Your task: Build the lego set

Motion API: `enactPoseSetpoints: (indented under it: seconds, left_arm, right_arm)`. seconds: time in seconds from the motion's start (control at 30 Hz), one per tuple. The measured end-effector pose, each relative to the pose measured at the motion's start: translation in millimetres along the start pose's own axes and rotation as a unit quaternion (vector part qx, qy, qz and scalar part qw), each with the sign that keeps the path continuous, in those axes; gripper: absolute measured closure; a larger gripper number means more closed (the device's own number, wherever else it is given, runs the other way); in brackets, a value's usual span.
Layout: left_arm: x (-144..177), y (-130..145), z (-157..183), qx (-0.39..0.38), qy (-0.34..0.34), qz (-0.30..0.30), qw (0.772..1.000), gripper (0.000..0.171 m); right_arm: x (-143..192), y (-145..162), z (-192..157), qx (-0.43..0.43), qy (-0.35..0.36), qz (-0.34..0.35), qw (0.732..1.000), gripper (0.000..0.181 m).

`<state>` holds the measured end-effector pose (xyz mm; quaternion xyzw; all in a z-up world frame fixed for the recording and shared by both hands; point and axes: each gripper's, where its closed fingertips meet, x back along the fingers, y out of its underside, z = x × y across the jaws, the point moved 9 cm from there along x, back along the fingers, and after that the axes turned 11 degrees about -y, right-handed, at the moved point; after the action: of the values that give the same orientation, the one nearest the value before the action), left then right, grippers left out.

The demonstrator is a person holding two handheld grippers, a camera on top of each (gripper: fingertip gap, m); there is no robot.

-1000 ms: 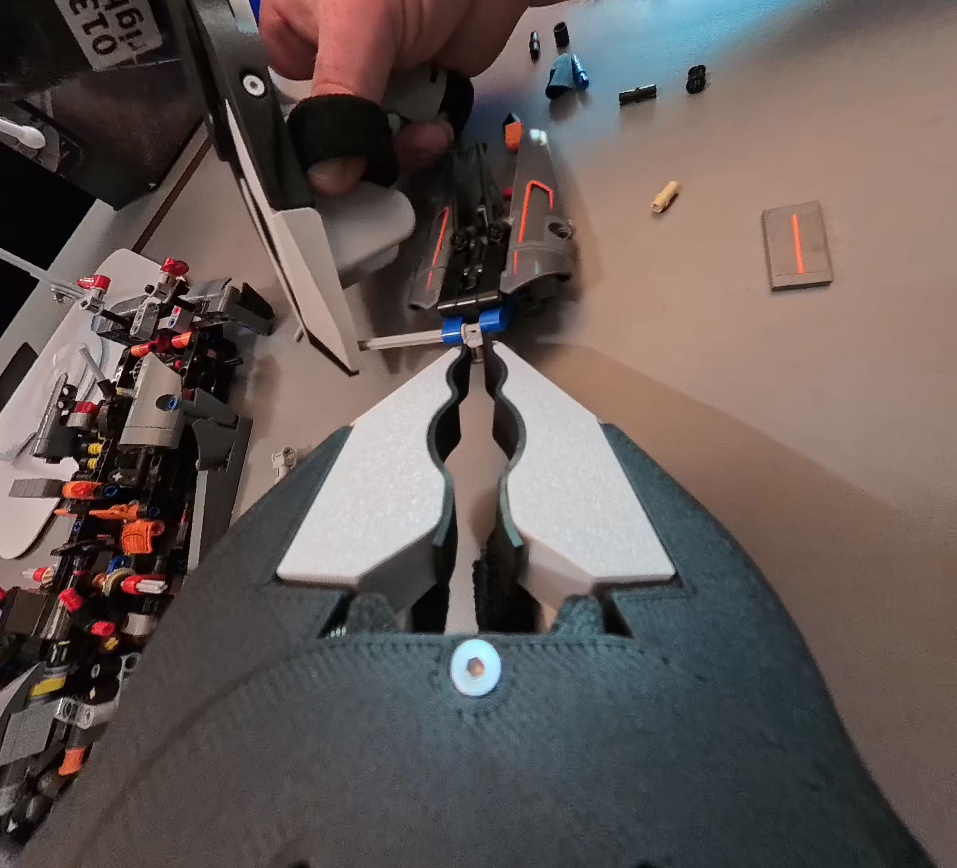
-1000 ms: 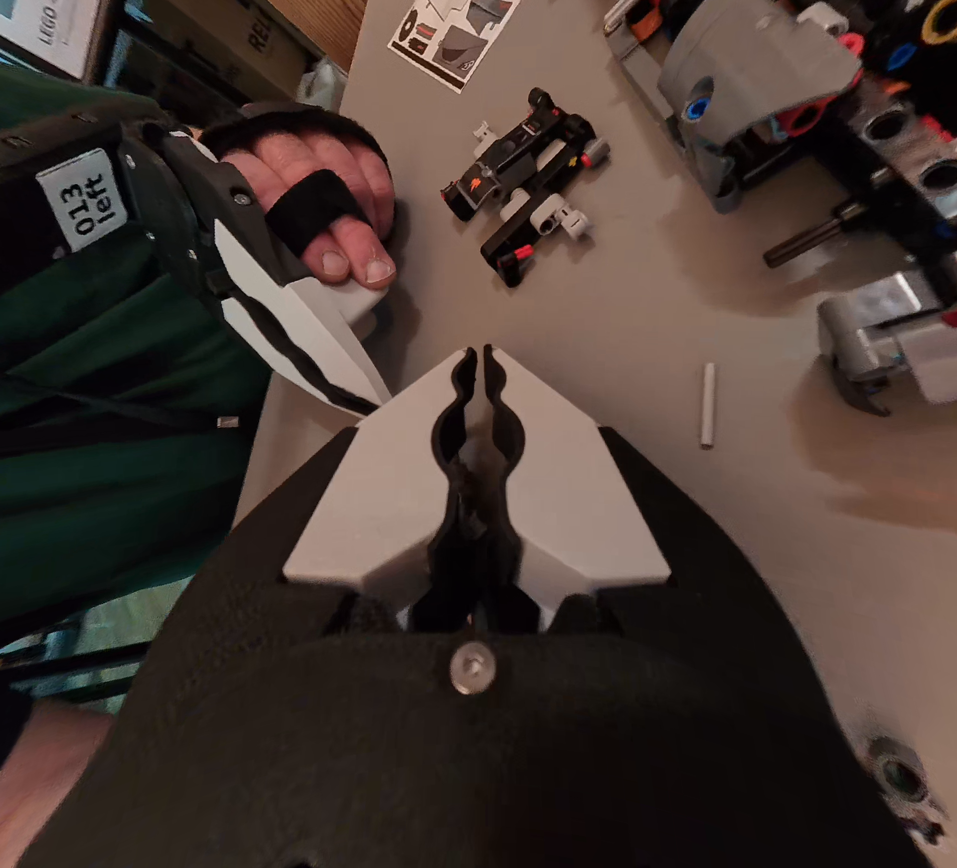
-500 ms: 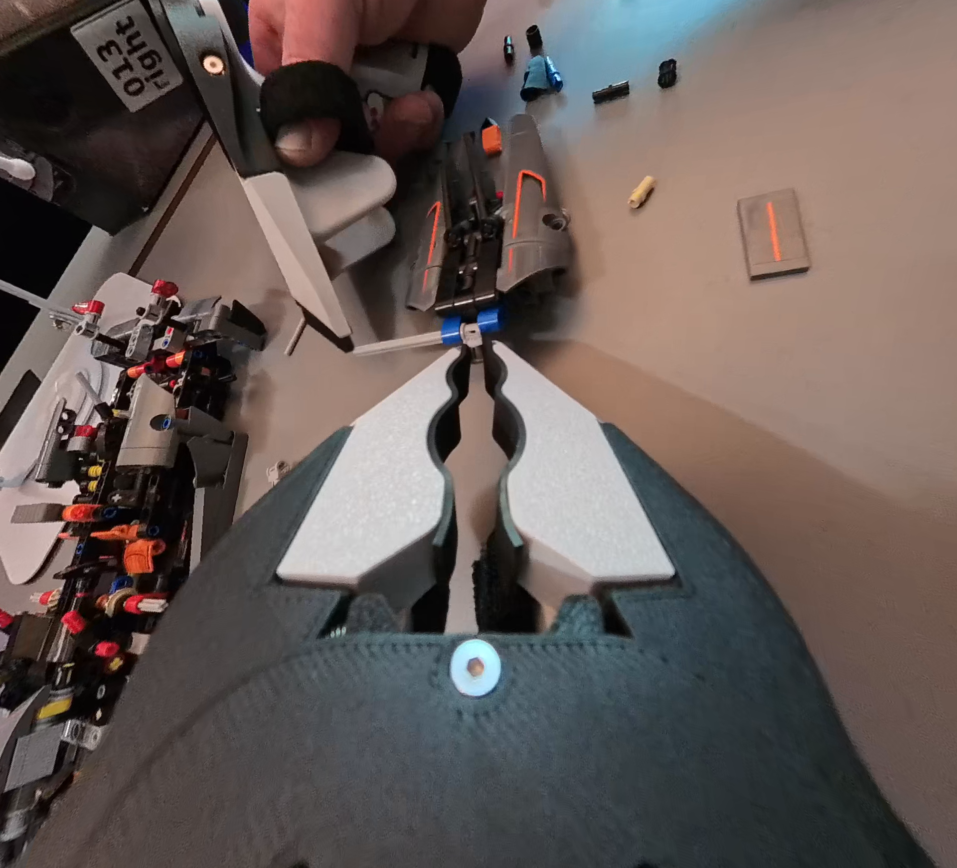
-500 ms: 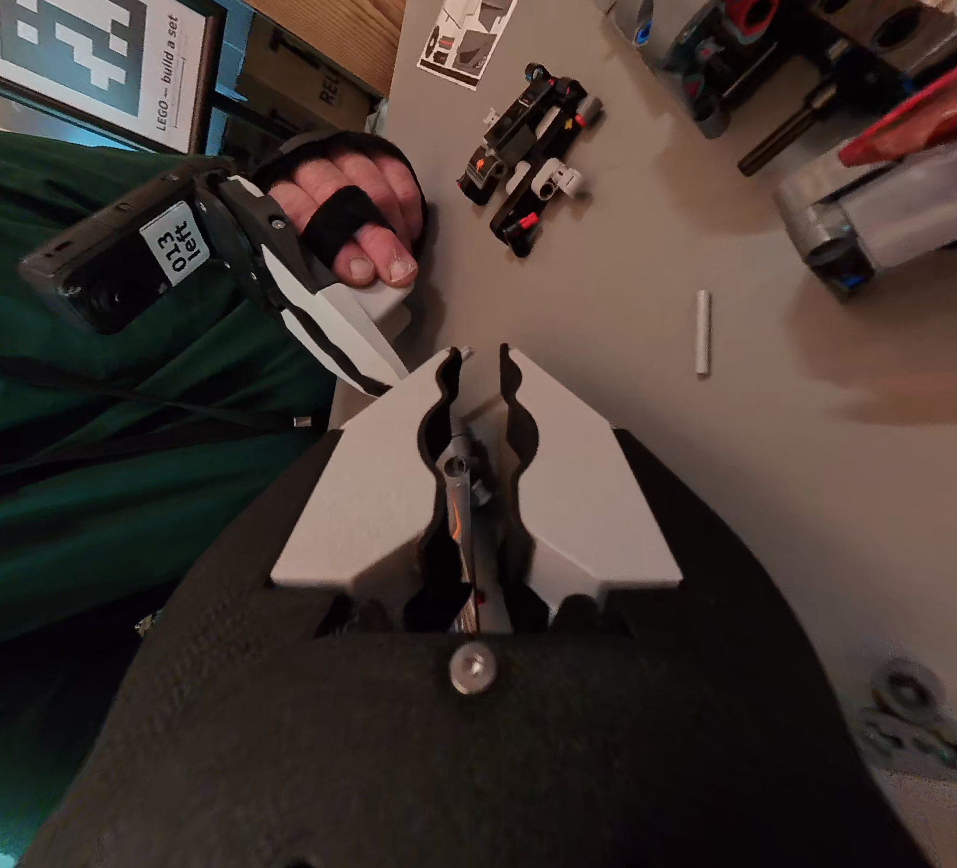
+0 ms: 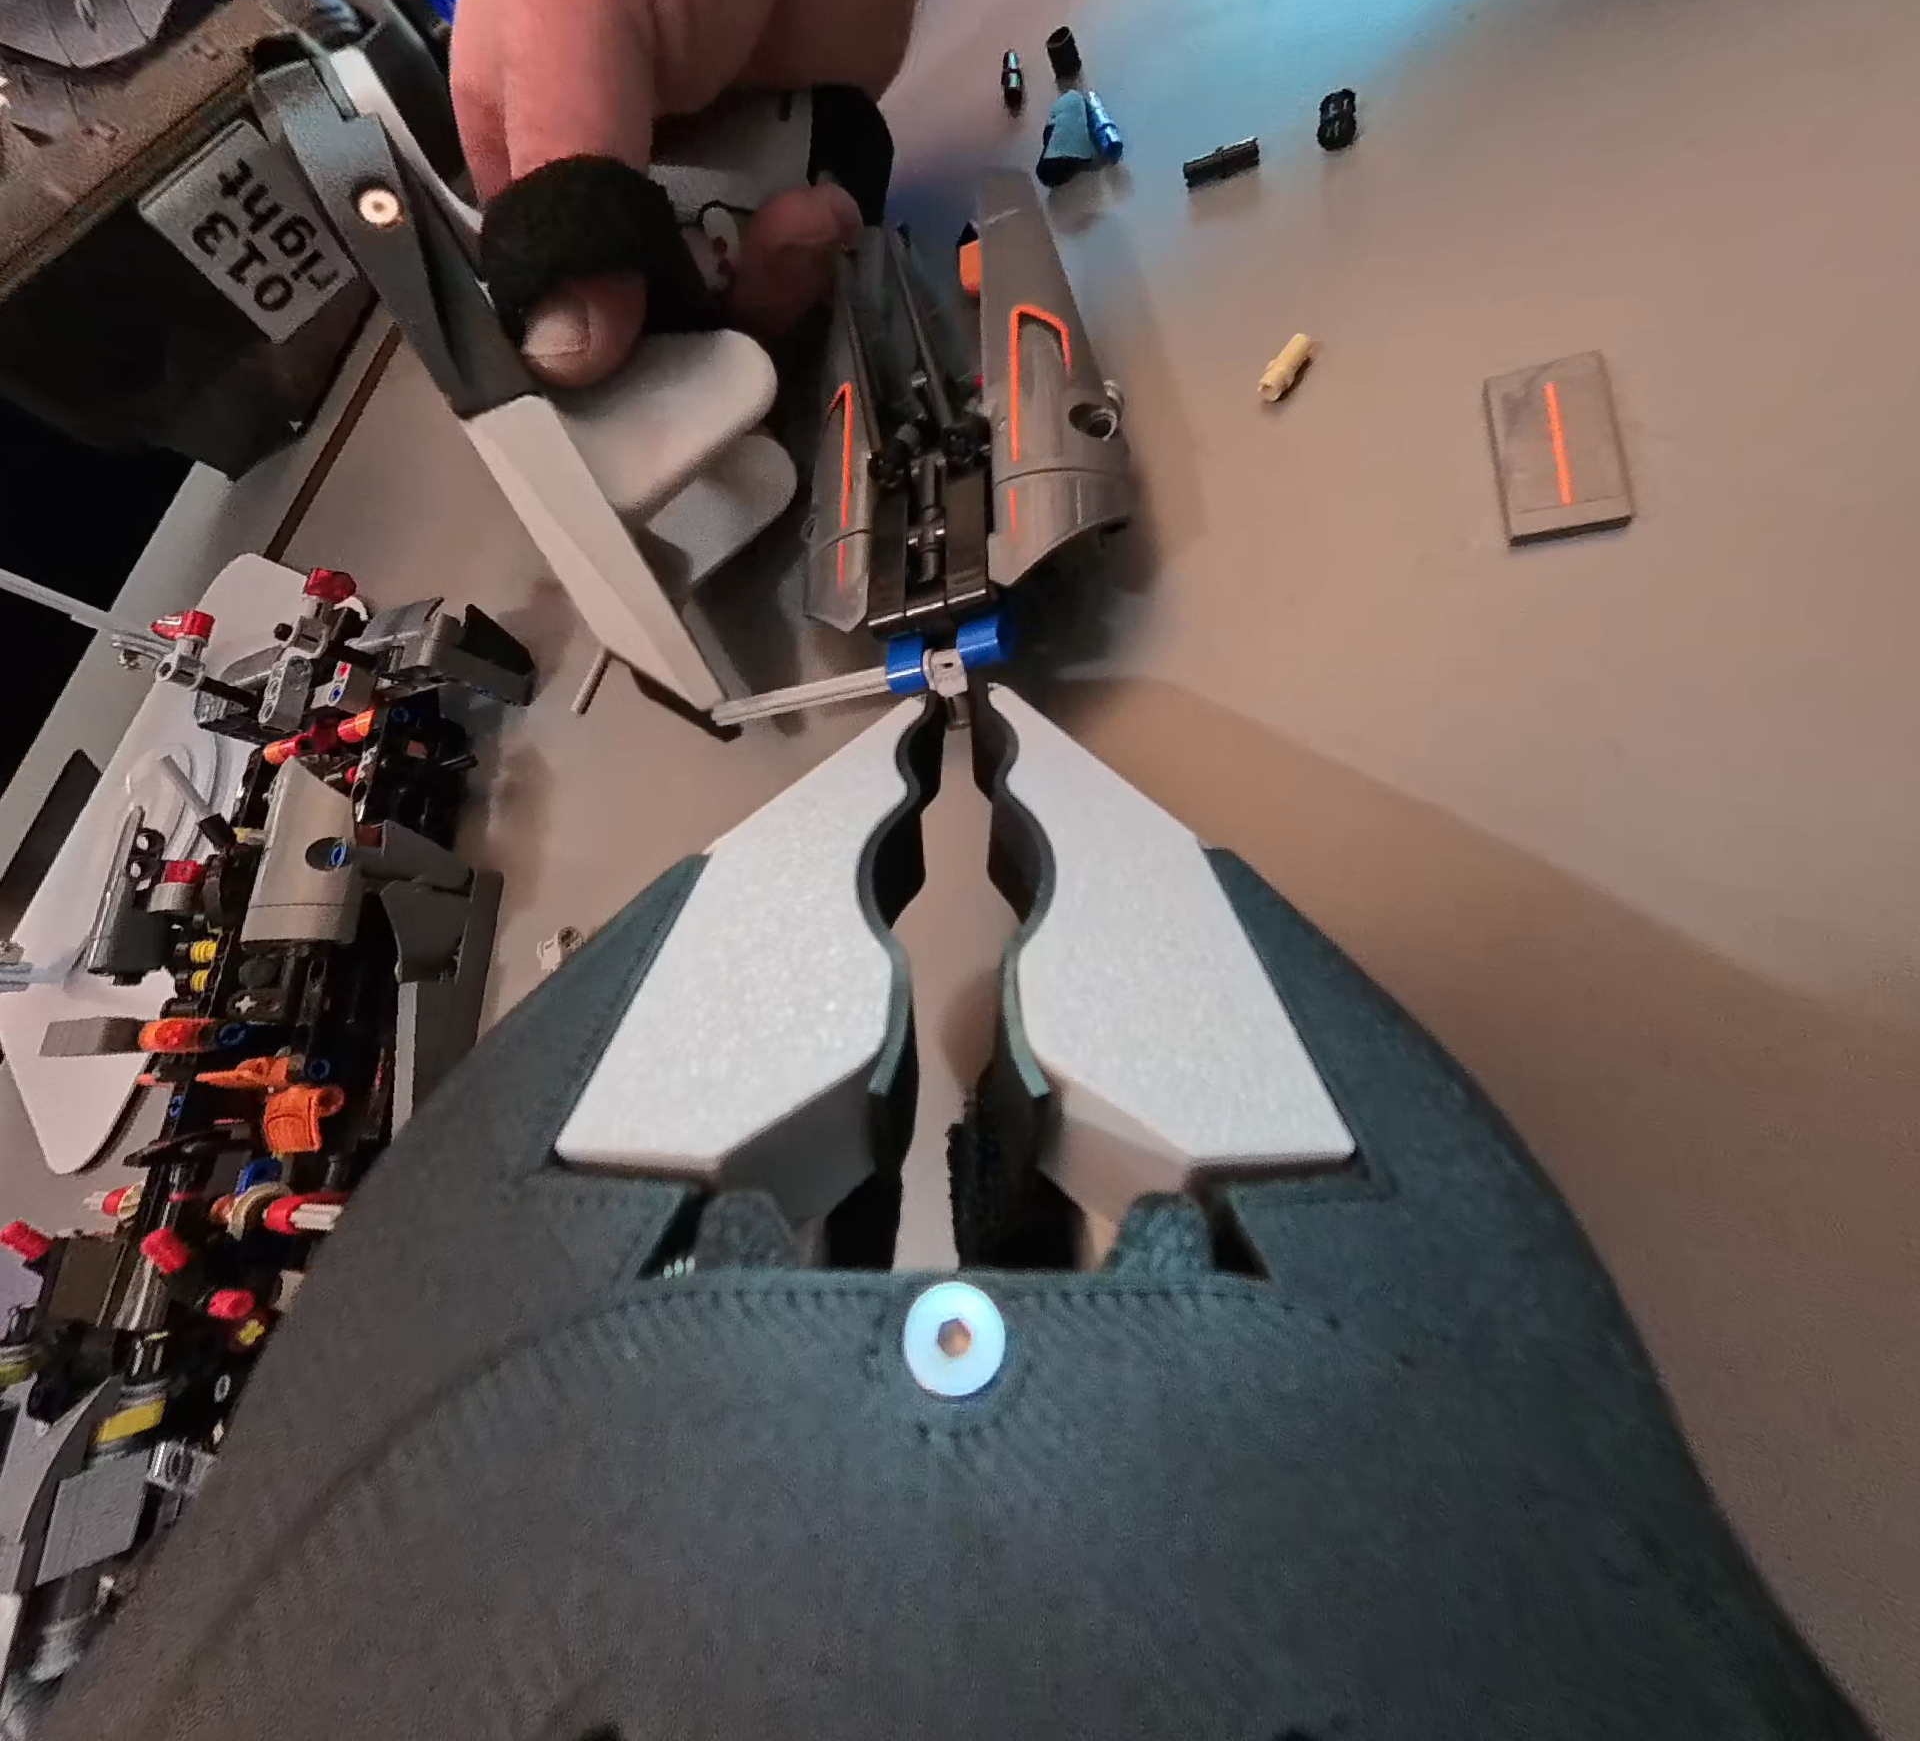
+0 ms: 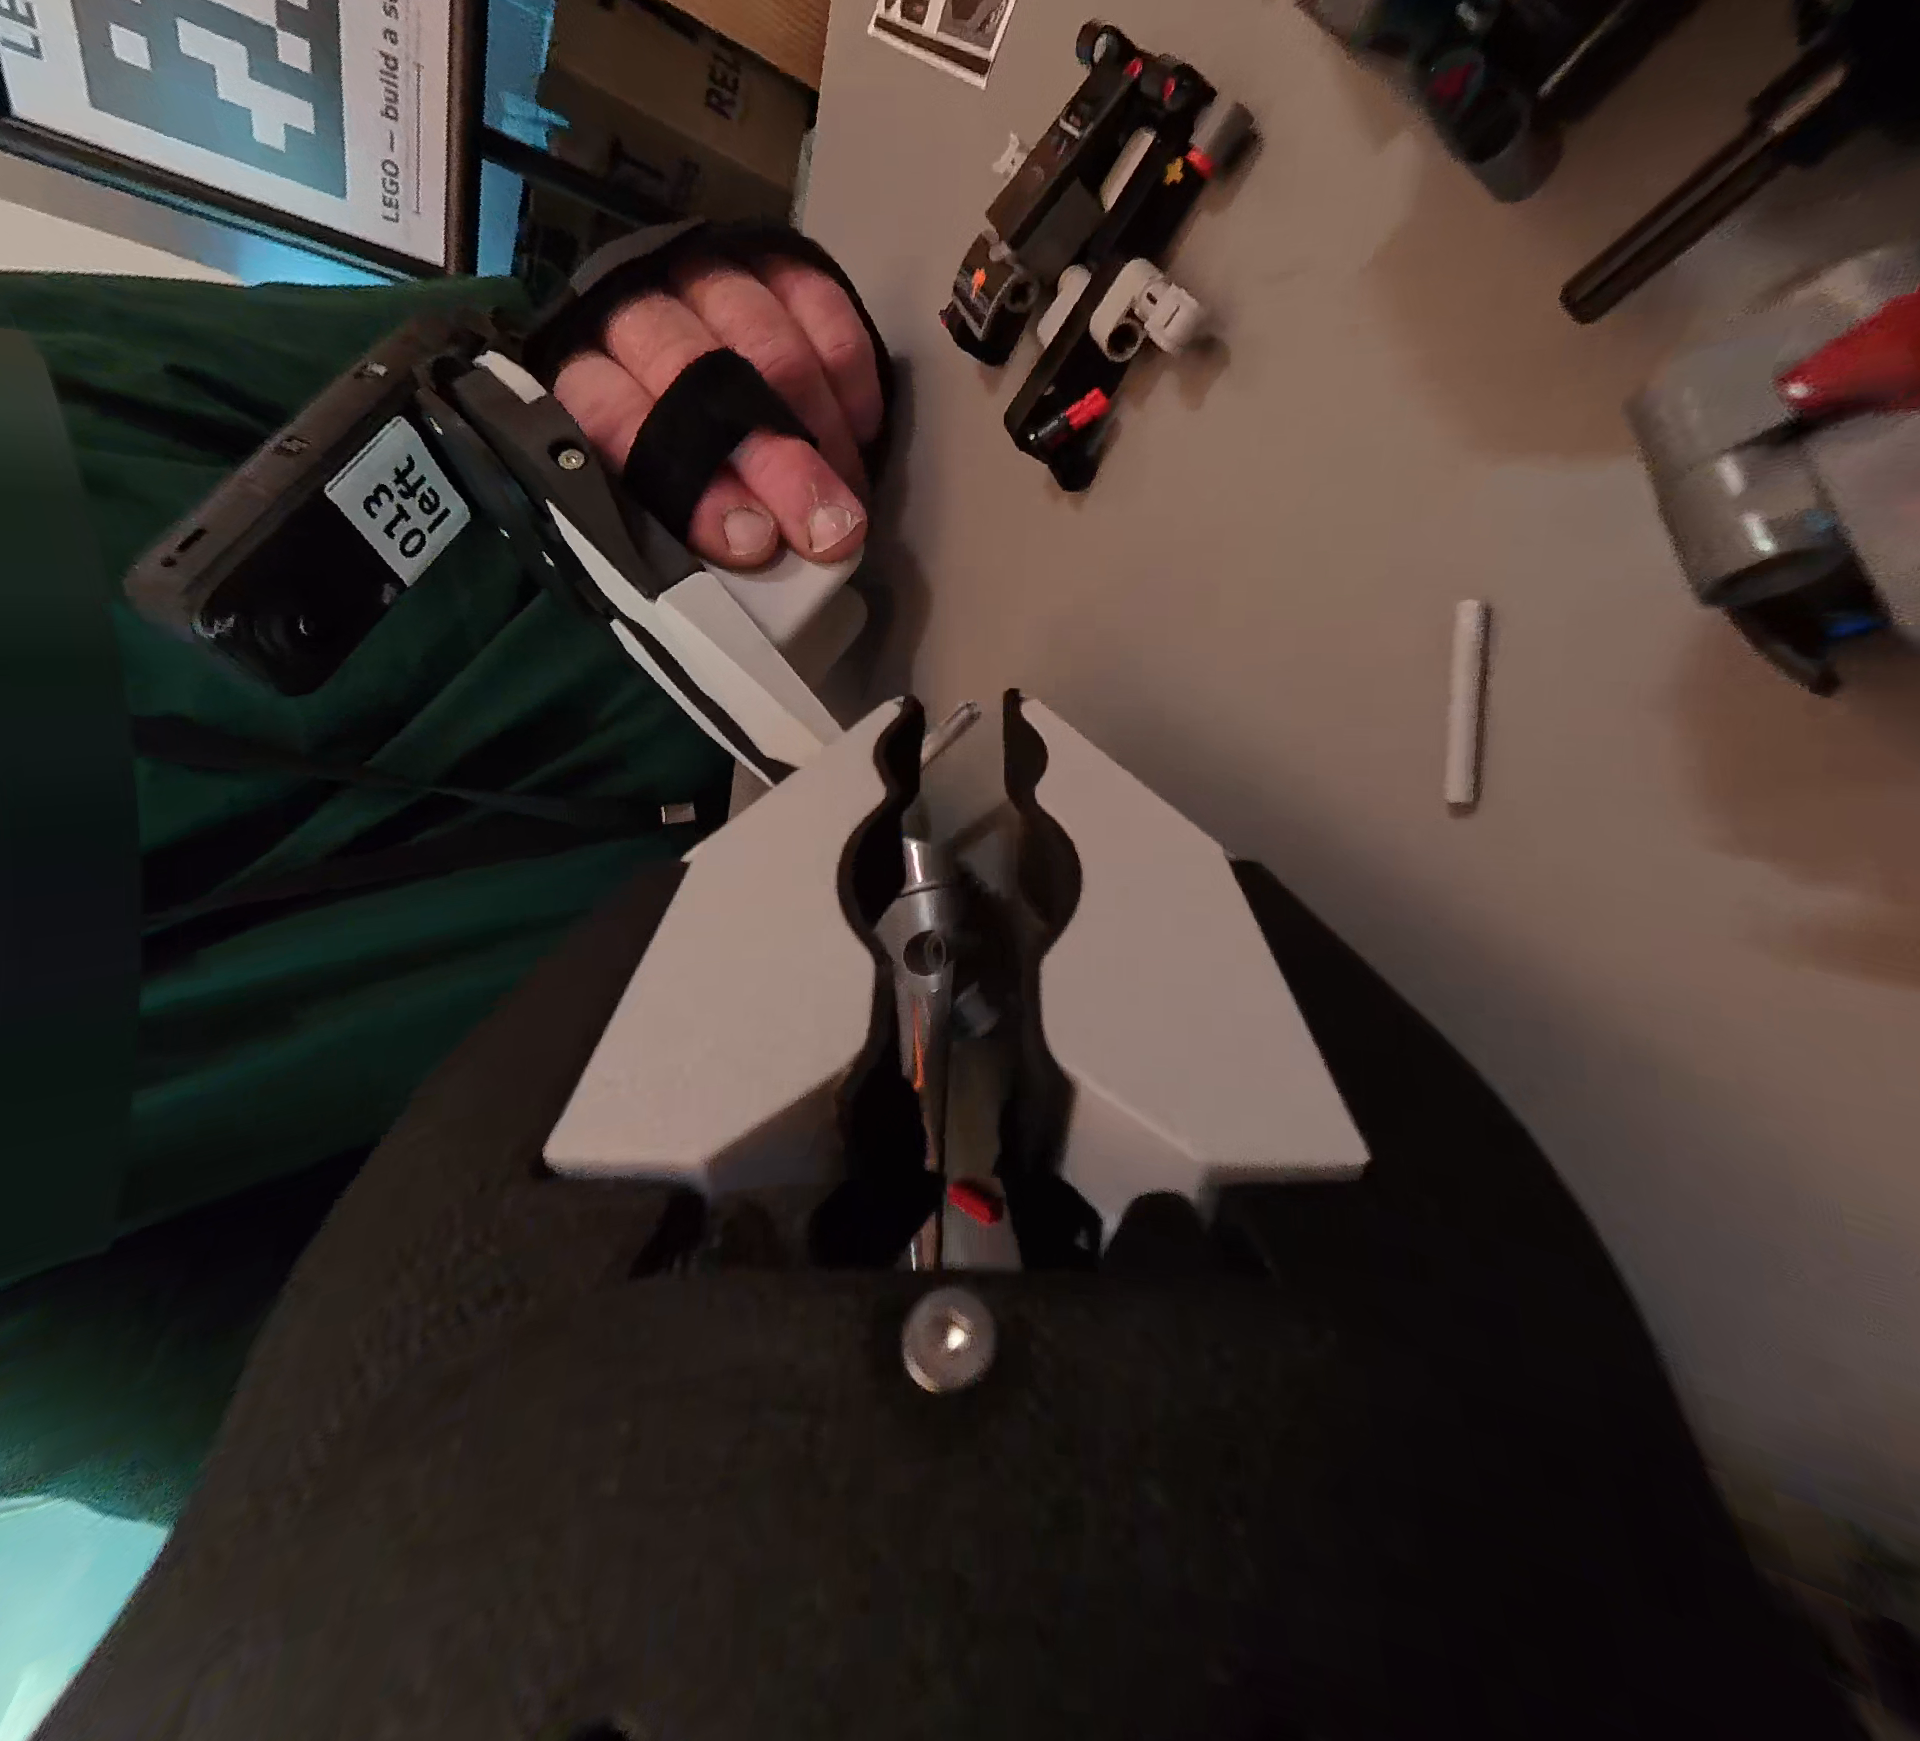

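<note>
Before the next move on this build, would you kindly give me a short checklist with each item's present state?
1. Left gripper pinches the small grey connector on the grey-and-orange panelled sub-assembly: ok.
2. Right gripper shut on that sub-assembly: not ok, fingers parted around it.
3. Thin grey axle seated through the blue bushes: cannot tell.
4. Loose white rod lies away from both grippers: ok.
5. Large black, multi-coloured model stands apart from the sub-assembly: ok.
</note>
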<state>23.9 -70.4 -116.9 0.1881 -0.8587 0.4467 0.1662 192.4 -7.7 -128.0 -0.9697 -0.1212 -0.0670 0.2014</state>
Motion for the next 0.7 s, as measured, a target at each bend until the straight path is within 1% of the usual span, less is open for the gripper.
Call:
enactPoseSetpoints:
  seconds: [0.07,0.3,0.47,0.7]
  left_arm:
    - [0,0,1,-0.004,-0.002,0.0,1.0,0.168]
    - [-1,1,3,-0.016,-0.003,-0.005,1.0,0.168]
    - [-1,1,2,-0.016,-0.007,-0.006,1.0,0.168]
    - [-1,1,3,-0.02,-0.012,-0.009,1.0,0.168]
  right_arm:
    - [-2,-1,2,-0.01,-0.008,-0.015,1.0,0.175]
    - [-3,-5,7,-0.035,-0.033,-0.041,0.998,0.177]
    - [-1,-7,2,-0.01,-0.057,-0.038,0.998,0.179]
    - [1,-2,-5,0.03,-0.059,-0.028,0.997,0.18]
